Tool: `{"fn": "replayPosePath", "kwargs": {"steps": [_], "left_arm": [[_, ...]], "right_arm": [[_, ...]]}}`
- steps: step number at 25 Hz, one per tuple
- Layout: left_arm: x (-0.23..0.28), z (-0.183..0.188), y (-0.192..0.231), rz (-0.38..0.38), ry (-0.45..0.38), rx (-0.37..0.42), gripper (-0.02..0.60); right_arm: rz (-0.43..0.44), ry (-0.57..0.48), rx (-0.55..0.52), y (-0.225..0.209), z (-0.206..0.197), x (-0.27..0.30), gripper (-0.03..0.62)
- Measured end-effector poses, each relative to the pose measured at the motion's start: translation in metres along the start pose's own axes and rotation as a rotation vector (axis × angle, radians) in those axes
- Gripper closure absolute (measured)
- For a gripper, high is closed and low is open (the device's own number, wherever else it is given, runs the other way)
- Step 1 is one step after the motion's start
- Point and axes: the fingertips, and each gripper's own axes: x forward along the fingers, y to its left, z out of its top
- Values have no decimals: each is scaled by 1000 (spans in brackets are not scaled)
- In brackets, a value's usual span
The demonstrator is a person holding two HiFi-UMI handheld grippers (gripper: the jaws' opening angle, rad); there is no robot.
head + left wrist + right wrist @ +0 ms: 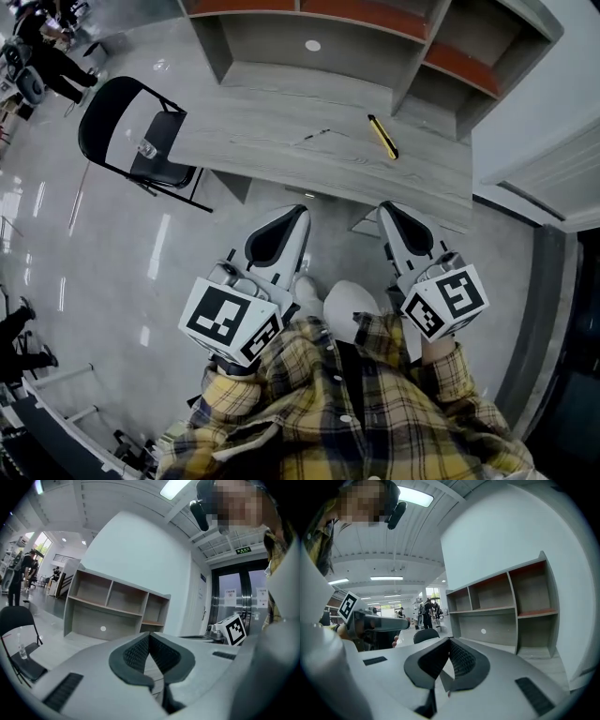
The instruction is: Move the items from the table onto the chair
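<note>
A yellow-and-black utility knife (pixel 382 136) lies on the grey table (pixel 281 159), and a thin dark pen-like item (pixel 316 136) lies to its left. The black folding chair (pixel 131 131) stands off the table's left end with a small clear bottle (pixel 147 148) on its seat. In the left gripper view the chair (pixel 18 620) and the bottle (pixel 19 651) show at the far left. My left gripper (pixel 298 214) and right gripper (pixel 386 211) are held side by side in front of the table's near edge. Both are shut with nothing in them, their jaws meeting at the tips (pixel 150 637) (pixel 450 641).
An open shelf unit (pixel 375 28) stands along the back of the table, with orange-lined compartments at the right. A white wall (pixel 553 103) closes off the right side. People stand far off at the upper left (pixel 47 56). The glossy floor (pixel 112 253) spreads to the left.
</note>
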Motion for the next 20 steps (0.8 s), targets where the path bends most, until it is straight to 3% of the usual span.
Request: {"fn": "replayPosePath", "kwargs": {"steps": [10,20], "left_arm": [[49,-10,72,-3,47,-57,578],[157,30,161,-54,57,-25,578]], "right_arm": [[-64,80,63,-50,-21,65,579],[-103,69,82,-128,9,181,579]]}}
